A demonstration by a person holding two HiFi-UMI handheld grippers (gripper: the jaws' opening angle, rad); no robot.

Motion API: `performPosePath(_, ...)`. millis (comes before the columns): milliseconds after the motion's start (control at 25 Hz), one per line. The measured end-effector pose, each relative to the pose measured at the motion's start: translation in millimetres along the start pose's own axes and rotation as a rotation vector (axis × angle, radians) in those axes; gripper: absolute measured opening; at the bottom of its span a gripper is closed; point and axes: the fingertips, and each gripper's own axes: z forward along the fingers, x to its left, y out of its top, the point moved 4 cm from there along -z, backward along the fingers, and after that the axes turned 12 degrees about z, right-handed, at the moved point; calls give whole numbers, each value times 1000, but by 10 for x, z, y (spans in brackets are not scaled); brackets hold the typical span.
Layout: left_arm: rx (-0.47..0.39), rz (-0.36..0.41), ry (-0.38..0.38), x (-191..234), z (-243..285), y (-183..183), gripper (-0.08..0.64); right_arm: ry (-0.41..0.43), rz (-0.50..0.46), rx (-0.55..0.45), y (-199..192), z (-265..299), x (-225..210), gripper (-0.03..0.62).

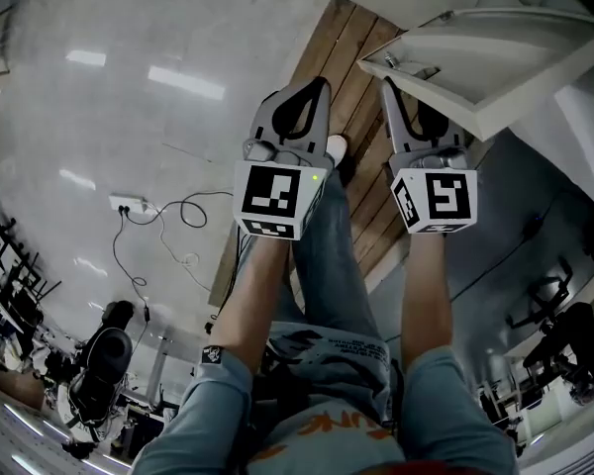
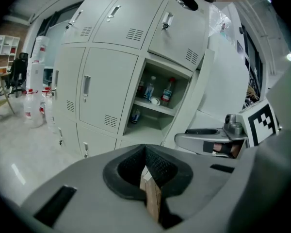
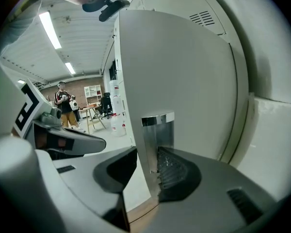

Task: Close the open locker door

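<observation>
Grey steel locker door (image 3: 184,76) stands swung out from the locker bank (image 2: 106,81). Its free edge sits between the wide-spread jaws of the right tool (image 3: 144,171), one pad against the chrome handle recess (image 3: 157,130) and the other clear of the door. The left tool (image 2: 145,154) is closed on nothing and faces the open compartment (image 2: 150,123). The labels on the bottles (image 2: 168,91) inside it are too small to read.
</observation>
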Motion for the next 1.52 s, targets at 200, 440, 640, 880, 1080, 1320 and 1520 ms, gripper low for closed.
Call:
performPosePath(200, -34, -47, 56, 68, 9, 130, 18, 8, -34, 21, 60, 136, 57, 133)
performPosePath(440, -66, -52, 80, 131, 85, 279, 18, 22, -70, 26, 192, 368, 109, 124)
performPosePath(640, -71, -42, 83, 222, 72, 327, 18, 2, -58, 42, 209, 505, 131, 123)
performPosePath(880, -52, -85, 151, 561, 136, 322, 18, -19, 1, 35, 307, 690, 154, 123)
performPosePath(1080, -51, -69, 120, 654, 254, 336, 18, -37, 6, 24, 398, 866, 152, 121)
performPosePath(1320, -41, -14, 58, 729, 477, 467, 18, -62, 21, 15, 561, 1066, 124, 117)
performPosePath(1520, -41, -5, 23, 889, 641, 490, 18, -89, 31, 10, 645, 1285, 93, 114)
